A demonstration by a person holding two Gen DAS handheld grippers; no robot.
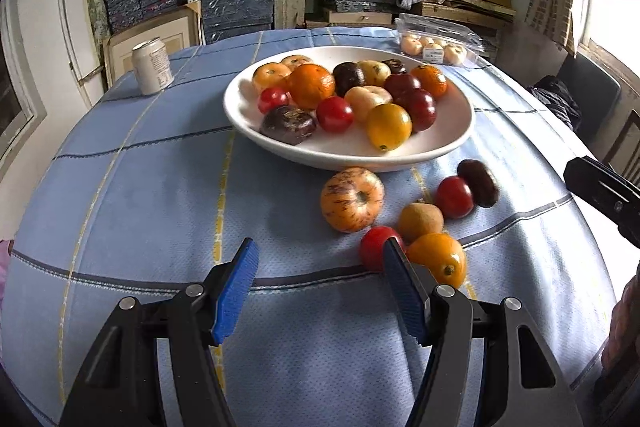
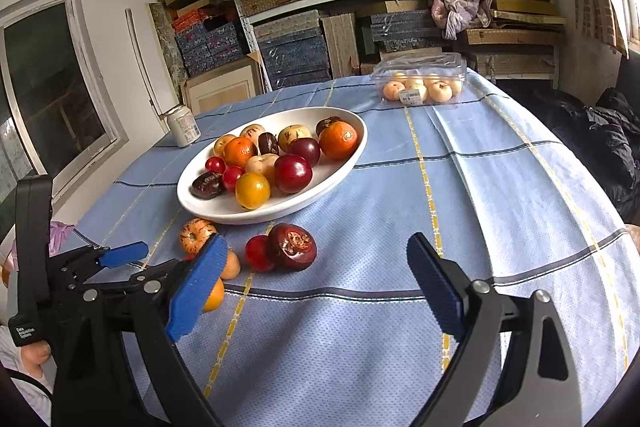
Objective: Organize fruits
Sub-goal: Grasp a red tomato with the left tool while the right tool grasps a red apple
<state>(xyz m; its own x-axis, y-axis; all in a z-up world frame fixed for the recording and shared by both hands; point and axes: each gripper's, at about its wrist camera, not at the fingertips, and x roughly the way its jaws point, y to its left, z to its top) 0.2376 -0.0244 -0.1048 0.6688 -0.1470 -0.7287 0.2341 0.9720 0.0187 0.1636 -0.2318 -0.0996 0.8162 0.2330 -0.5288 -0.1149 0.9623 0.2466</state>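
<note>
Fruit fills most of the white bowl [image 1: 448, 143], which sits on the blue checked tablecloth [image 1: 140, 195] near the middle of the table: oranges, red and dark plums, a yellow one at the front and a few pale ones are heaped inside, so the larger share of the sorting looks done. Six pieces are left loose on the cloth just in front of the bowl: a striped orange fruit [image 1: 352, 199] close to the rim, a red fruit [image 1: 454, 197] touching a dark purple fruit [image 1: 478, 183], a small tan fruit [image 1: 420, 222], an orange fruit [image 1: 440, 259] nearest the camera, and a second red fruit [image 1: 376, 247] partly hidden behind a blue pad. The left gripper [image 1: 320, 283] hovers low over the cloth with its jaws spread wide and nothing between them; its right finger stands just beside that hidden red fruit. The right gripper [image 2: 316, 287] is likewise spread and empty, hanging above bare cloth with the dark purple fruit [image 2: 292, 246] ahead of it. A clear plastic box [image 2: 420, 75] of pale fruit rests at the far edge, and whether that belongs to the job I cannot tell. A drinks can [image 1: 152, 67] stands apart at the back left. My judgement: well past halfway, with the six strays yet to go in.
</note>
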